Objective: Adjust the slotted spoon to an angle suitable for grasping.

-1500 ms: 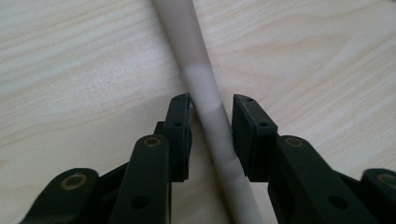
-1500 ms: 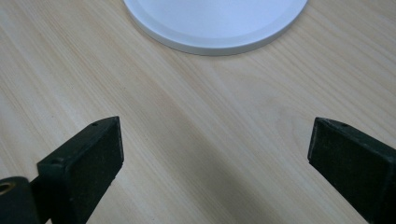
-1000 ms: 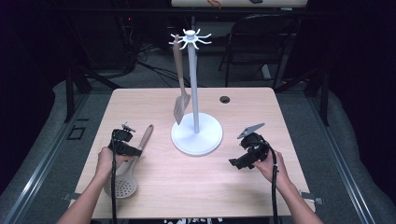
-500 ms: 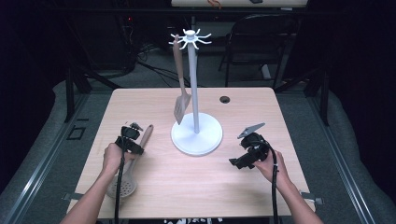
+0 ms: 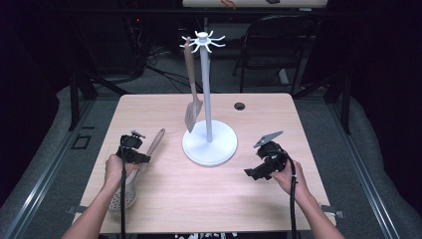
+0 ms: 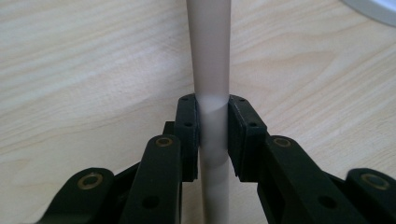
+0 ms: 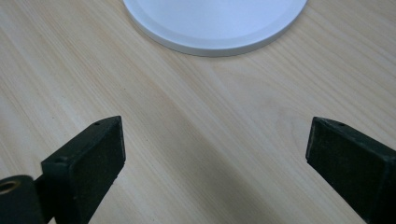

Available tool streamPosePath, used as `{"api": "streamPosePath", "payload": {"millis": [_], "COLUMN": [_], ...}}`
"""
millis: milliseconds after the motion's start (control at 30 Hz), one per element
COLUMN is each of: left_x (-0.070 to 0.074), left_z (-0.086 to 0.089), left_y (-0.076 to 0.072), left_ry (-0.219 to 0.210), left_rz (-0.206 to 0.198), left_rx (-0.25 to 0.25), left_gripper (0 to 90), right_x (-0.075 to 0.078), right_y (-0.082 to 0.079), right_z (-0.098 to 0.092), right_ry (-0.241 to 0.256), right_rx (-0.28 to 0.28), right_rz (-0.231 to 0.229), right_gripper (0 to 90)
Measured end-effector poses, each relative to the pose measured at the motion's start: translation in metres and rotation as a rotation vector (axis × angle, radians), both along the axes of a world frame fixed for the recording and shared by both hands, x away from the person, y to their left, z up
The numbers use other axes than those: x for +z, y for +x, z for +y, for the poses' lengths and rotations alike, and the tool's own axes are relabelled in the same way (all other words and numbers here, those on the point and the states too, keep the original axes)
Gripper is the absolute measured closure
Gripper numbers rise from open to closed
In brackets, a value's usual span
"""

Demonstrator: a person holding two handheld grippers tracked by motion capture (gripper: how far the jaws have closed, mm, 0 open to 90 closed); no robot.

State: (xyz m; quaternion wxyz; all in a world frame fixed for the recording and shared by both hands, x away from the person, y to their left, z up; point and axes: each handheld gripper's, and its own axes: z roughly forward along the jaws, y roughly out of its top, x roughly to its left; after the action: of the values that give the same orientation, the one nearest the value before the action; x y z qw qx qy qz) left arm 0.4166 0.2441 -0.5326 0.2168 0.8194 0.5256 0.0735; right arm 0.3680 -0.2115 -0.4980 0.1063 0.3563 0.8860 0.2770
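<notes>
Left side of the table (image 5: 164, 199): the left gripper (image 5: 130, 155) is held low over the wood, its jaws closed on the handle of the slotted spoon (image 5: 149, 149). The left gripper view confirms the hold: both black pads press against the pale round handle (image 6: 212, 93), one on each side, with the handle running straight up between them and on across the table surface. In the high view the spoon lies flat, its perforated bowl (image 5: 123, 199) toward the person's edge of the table and just beside the left forearm, its handle end pointing up and right toward the stand.

Centre: the white utensil stand (image 5: 209, 144) is upright on its round base, with a ring of hooks at the top of its pole. A wooden spatula (image 5: 191, 99) hangs from one hook on the left side, its blade just above the base.

Behind the stand, near the far edge, a small dark grommet (image 5: 240, 106) sits in the tabletop.

Right side: the right gripper (image 5: 259, 172) rests low near the table, well apart from the spoon. Its jaws stand wide apart with nothing between them; the right gripper view shows bare wood between the pads and the stand's base rim (image 7: 215, 44) just ahead.
</notes>
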Motion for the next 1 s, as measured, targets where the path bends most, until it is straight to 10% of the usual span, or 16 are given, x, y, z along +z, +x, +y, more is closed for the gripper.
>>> {"api": "streamPosePath", "payload": {"millis": [1000], "left_x": [0.041], "left_z": [0.027], "left_y": [-0.051], "left_ry": [-0.187], "left_rz": [-0.285], "left_rx": [-0.027], "left_gripper": [75.9], "right_x": [-0.003], "right_y": [0.003], "right_z": [0.005], "right_ry": [-0.017], "right_rx": [-0.004], "right_rz": [0.014], "right_gripper": [5.1]}}
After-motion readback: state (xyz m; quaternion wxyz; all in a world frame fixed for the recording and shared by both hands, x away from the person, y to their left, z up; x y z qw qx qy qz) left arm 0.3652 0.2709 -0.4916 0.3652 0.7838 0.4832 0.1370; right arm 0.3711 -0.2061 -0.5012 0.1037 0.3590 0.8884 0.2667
